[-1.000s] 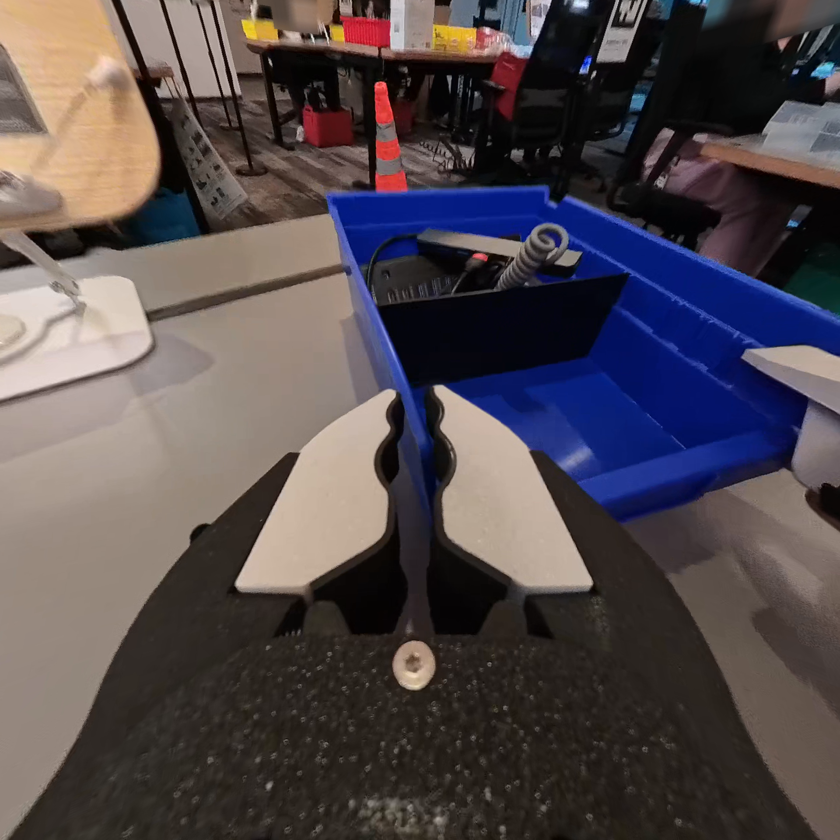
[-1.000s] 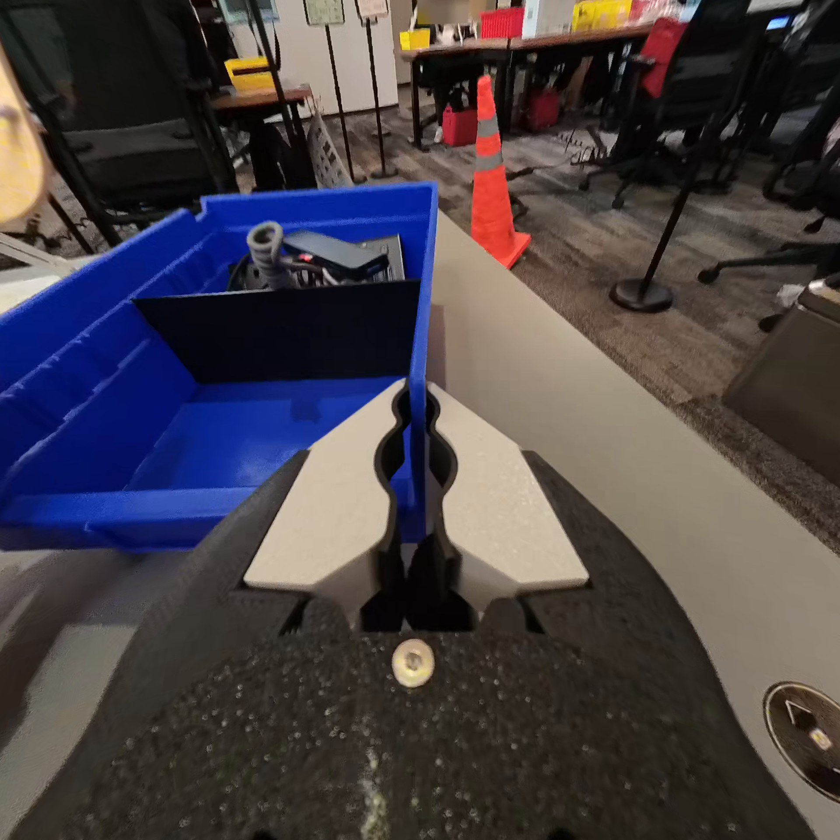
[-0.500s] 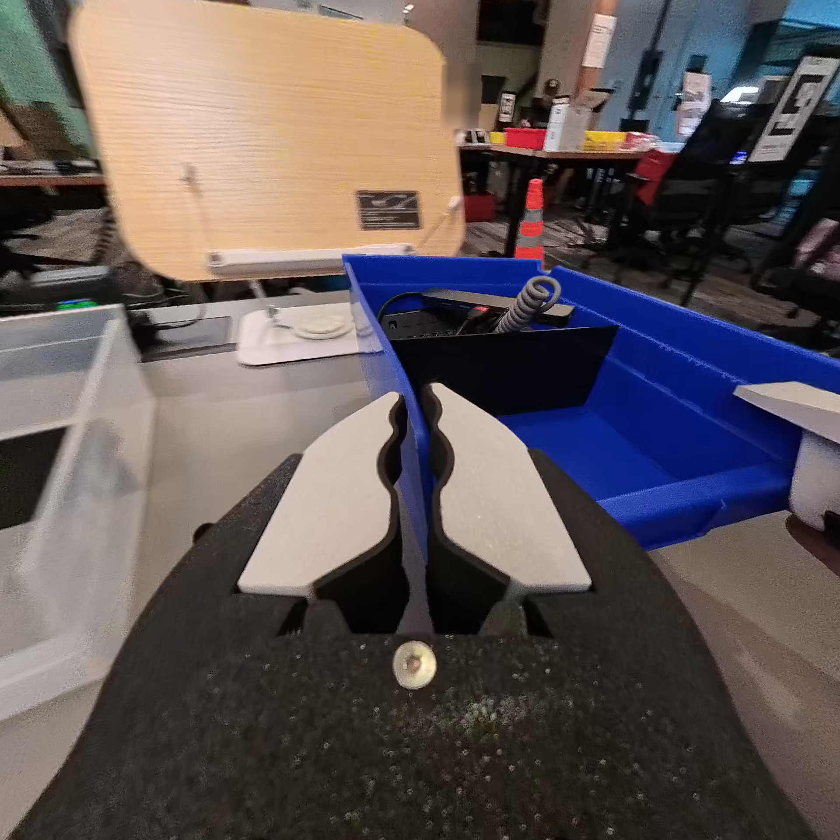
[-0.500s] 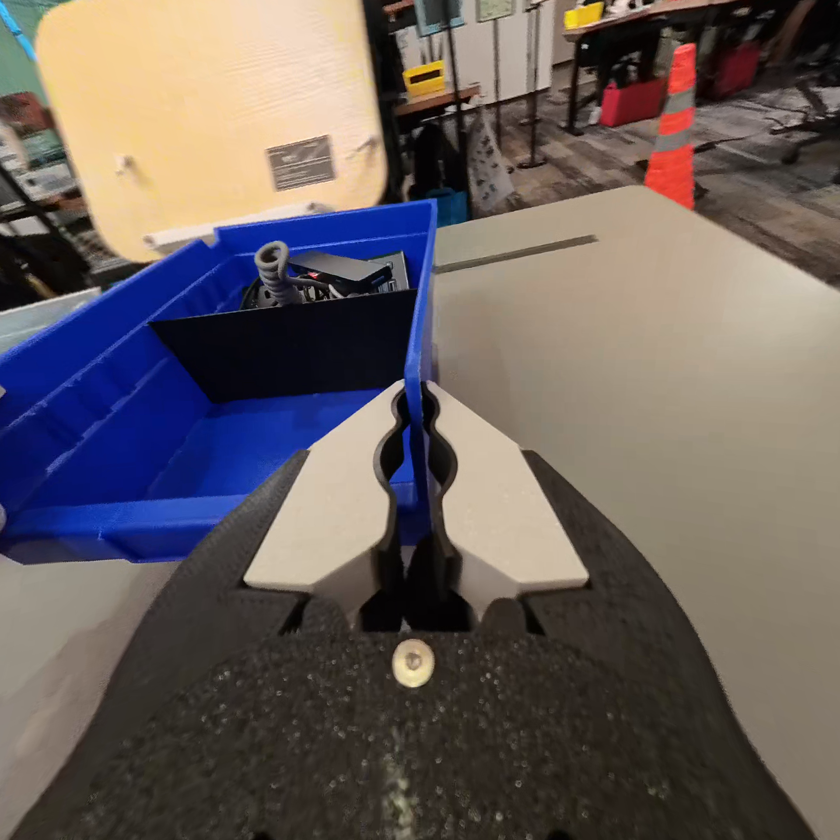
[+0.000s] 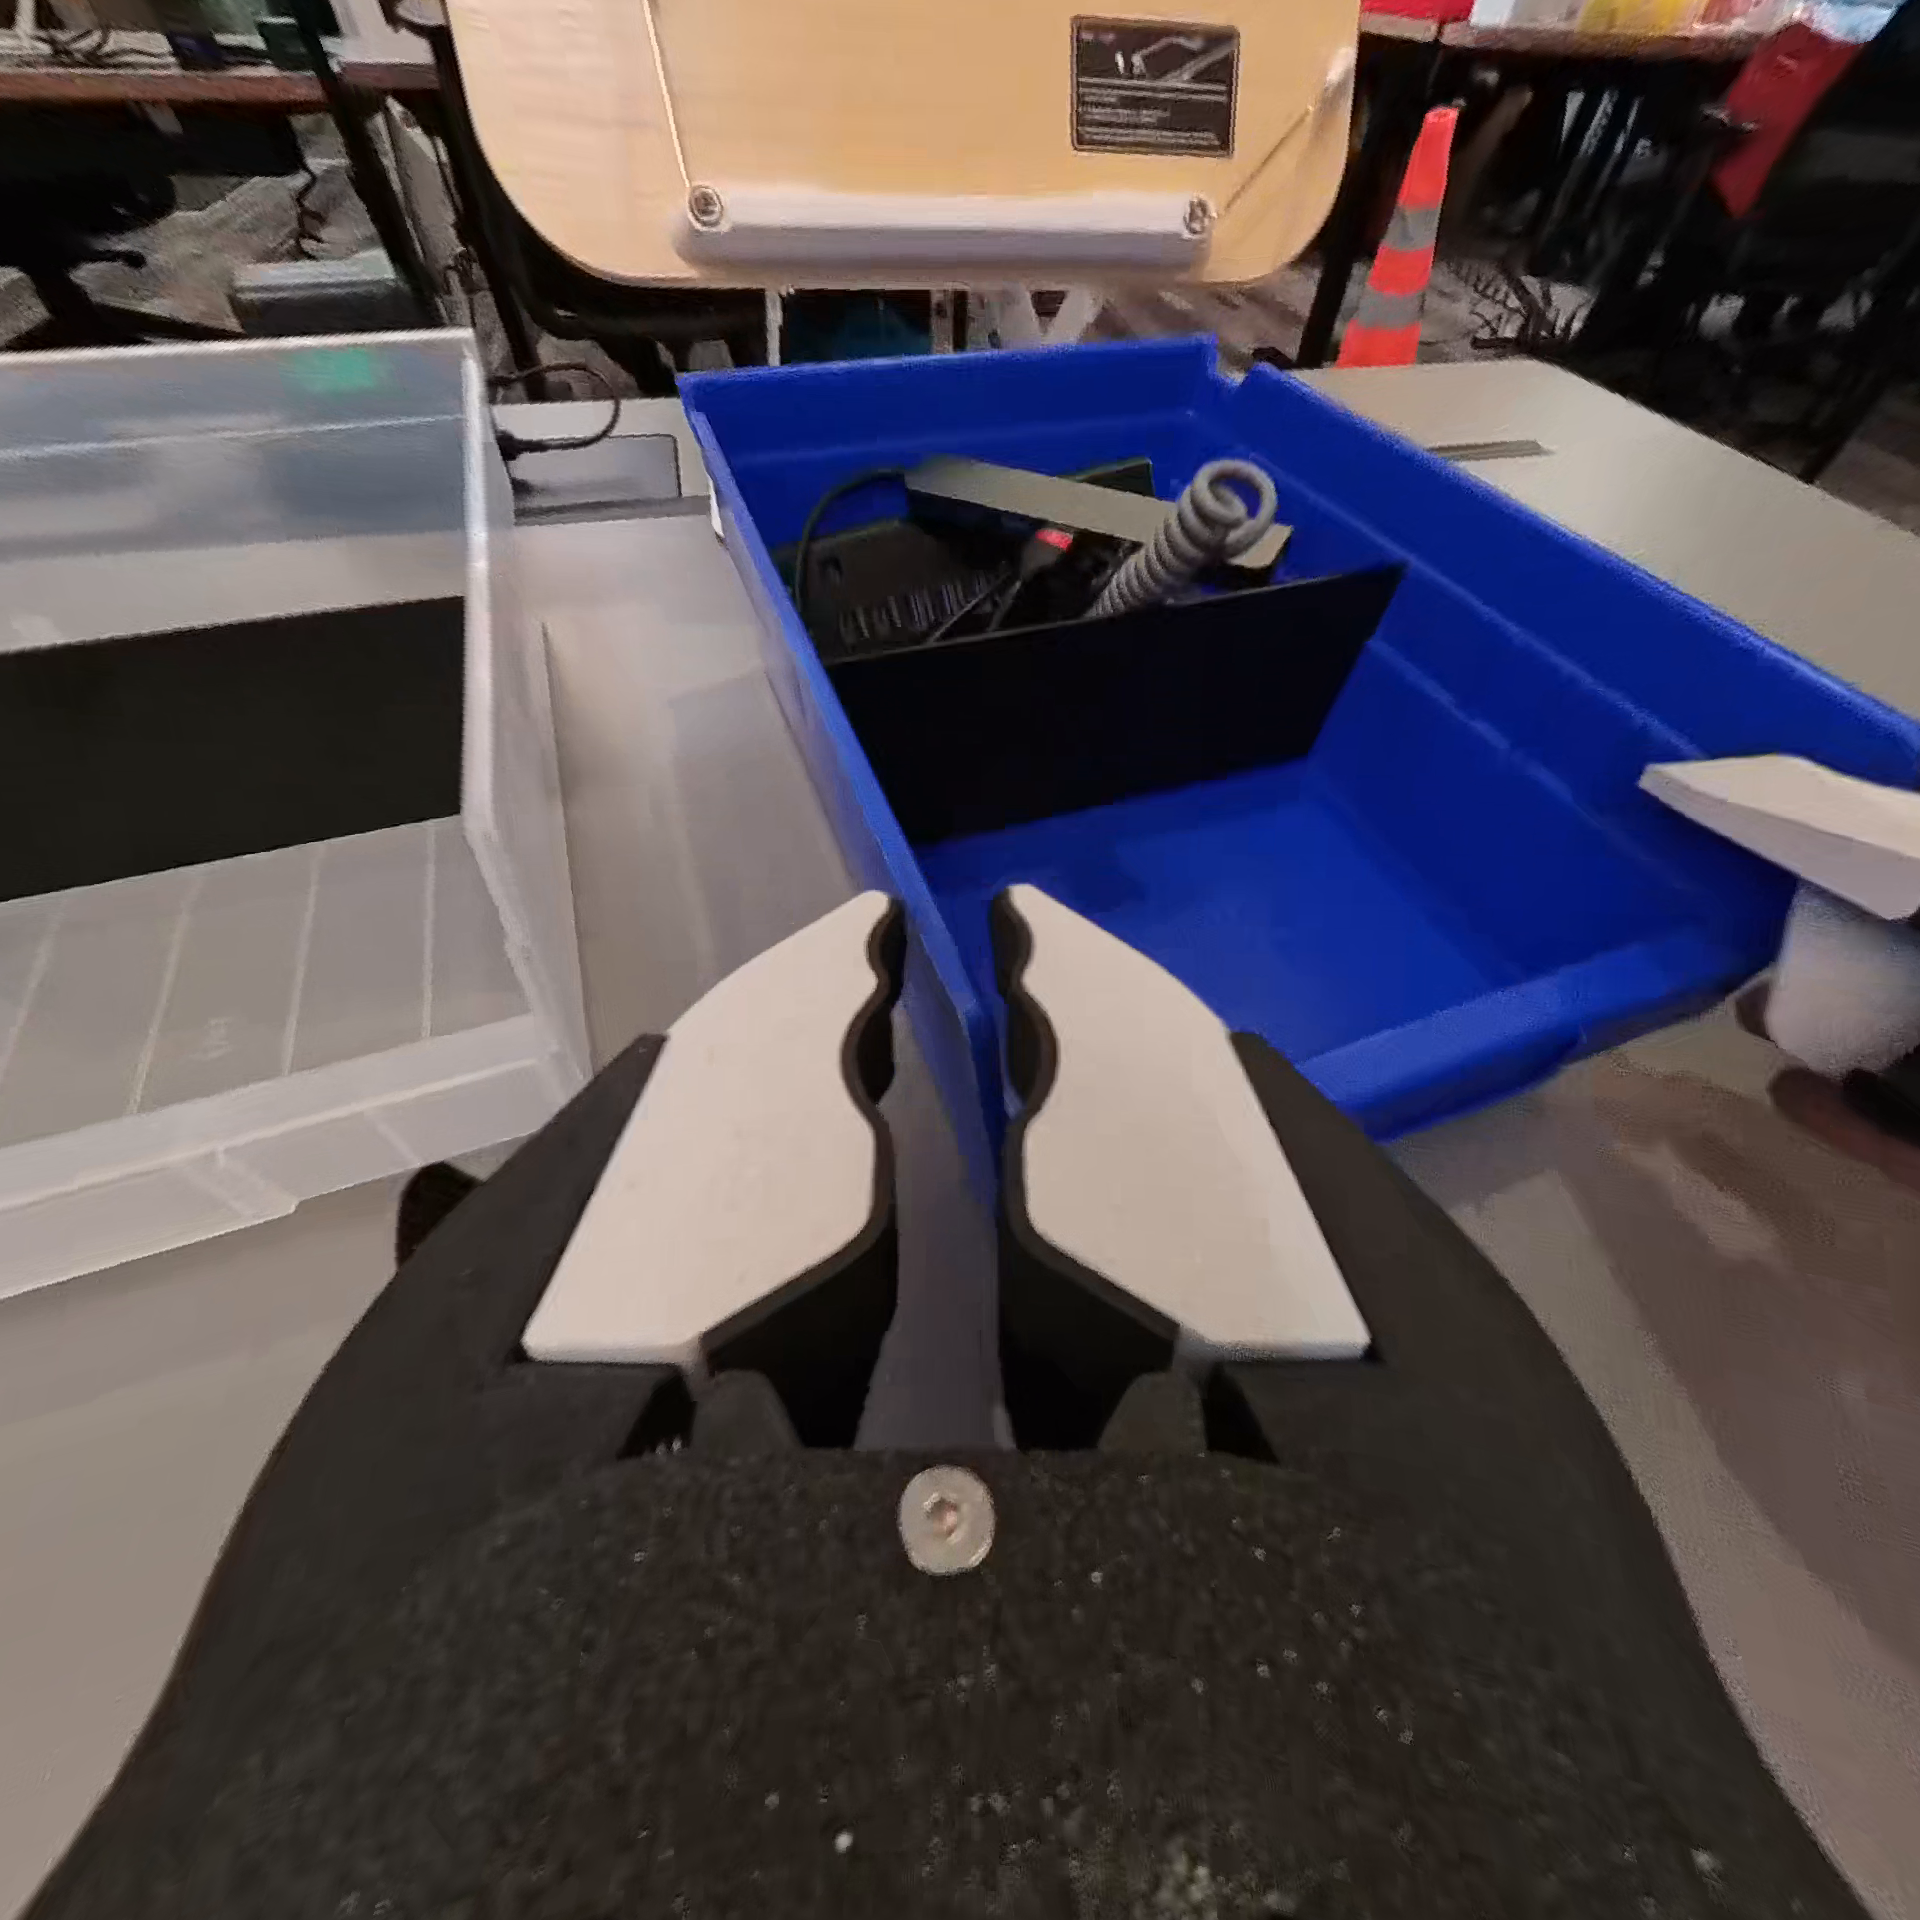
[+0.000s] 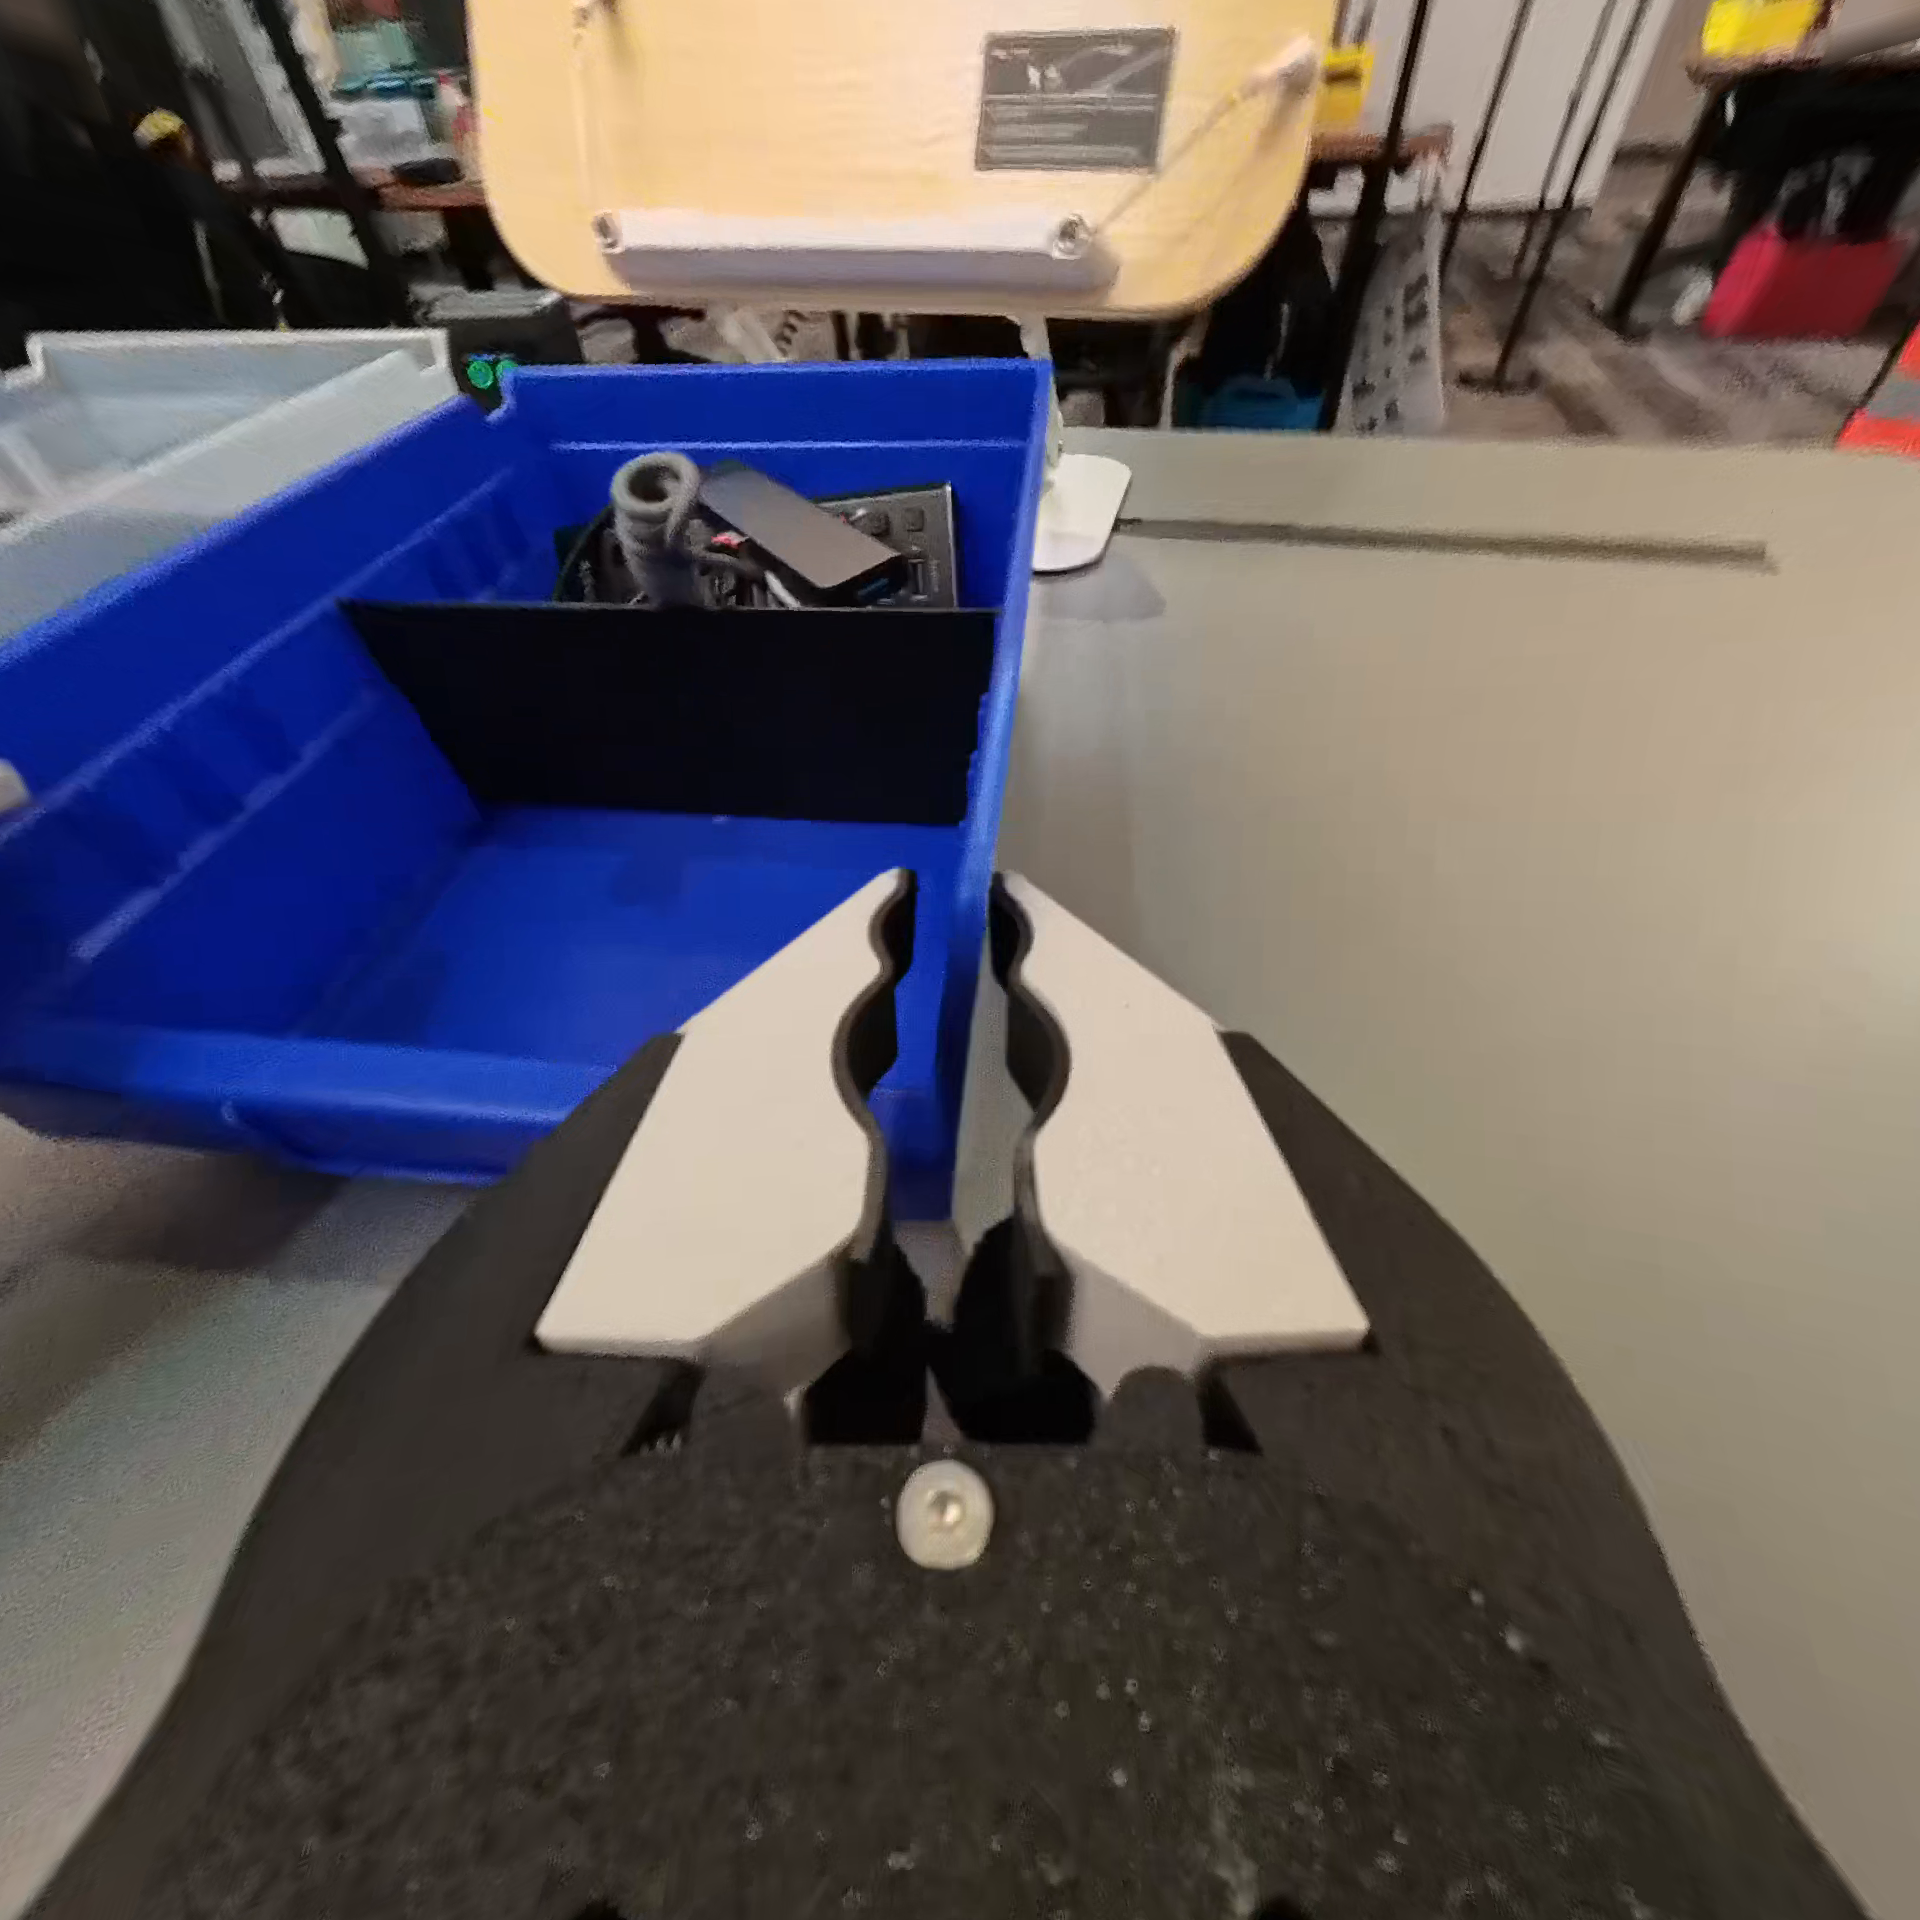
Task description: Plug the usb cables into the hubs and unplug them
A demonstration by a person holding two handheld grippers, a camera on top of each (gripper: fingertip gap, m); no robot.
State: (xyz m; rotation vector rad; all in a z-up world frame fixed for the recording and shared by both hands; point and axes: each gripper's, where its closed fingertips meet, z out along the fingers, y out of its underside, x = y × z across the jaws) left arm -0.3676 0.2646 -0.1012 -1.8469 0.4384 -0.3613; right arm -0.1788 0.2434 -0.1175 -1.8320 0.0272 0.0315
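Blue plastic bin [image 5: 1455,935] is pinched by my left gripper [image 5: 945,914] and right gripper [image 6: 951,894] on opposite walls; hubs [image 6: 800,535] and coiled grey cable [image 5: 1184,530] sit behind its divider. Positioning step; next I release and reach in.

One blue bin [image 5: 1558,665] sits on the desk [image 6: 1455,831], split by one black divider [image 6: 675,707]. Behind it lie two dark hubs [image 6: 800,535], one grey coiled cable [image 5: 1184,530] and thin black cables too tangled to count. One clear bin [image 5: 260,831] stands beside it.
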